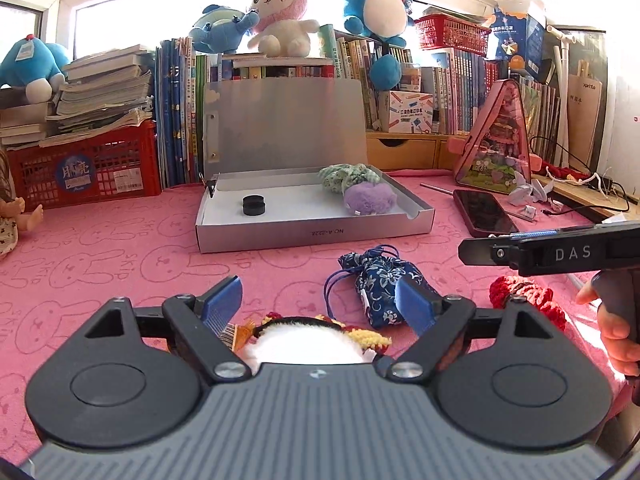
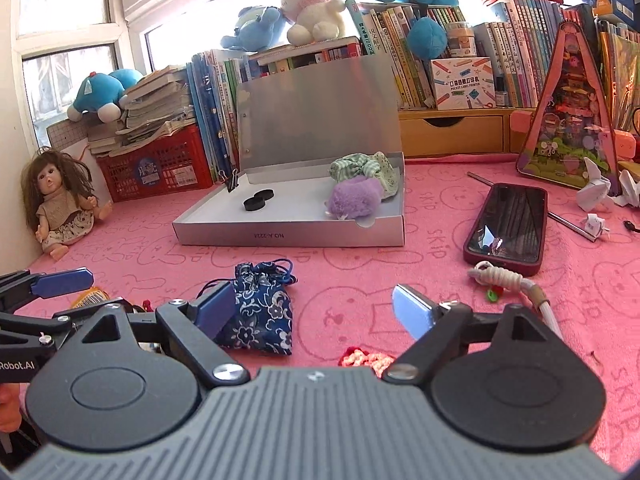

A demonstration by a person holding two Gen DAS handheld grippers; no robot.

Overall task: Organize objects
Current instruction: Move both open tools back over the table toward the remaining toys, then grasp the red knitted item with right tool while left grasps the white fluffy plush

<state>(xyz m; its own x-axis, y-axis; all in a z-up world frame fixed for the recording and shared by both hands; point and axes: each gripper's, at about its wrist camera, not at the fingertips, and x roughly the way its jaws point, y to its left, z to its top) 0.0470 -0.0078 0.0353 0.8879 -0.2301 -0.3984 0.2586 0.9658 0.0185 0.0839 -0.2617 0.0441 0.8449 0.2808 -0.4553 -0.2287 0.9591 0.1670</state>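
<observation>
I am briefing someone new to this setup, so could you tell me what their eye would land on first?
Probably the open silver box in the middle of the pink cloth, holding a purple fluffy toy and two black discs. Then the plush animals along the top of the bookshelf, like the pink rabbit. Close up, both pairs of tongs stand open over a blue flowered pouch.

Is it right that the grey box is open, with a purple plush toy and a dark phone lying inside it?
Not quite. The phone lies outside the box, on the pink cloth to its right, as the right wrist view shows. The purple plush toy is inside.
</observation>
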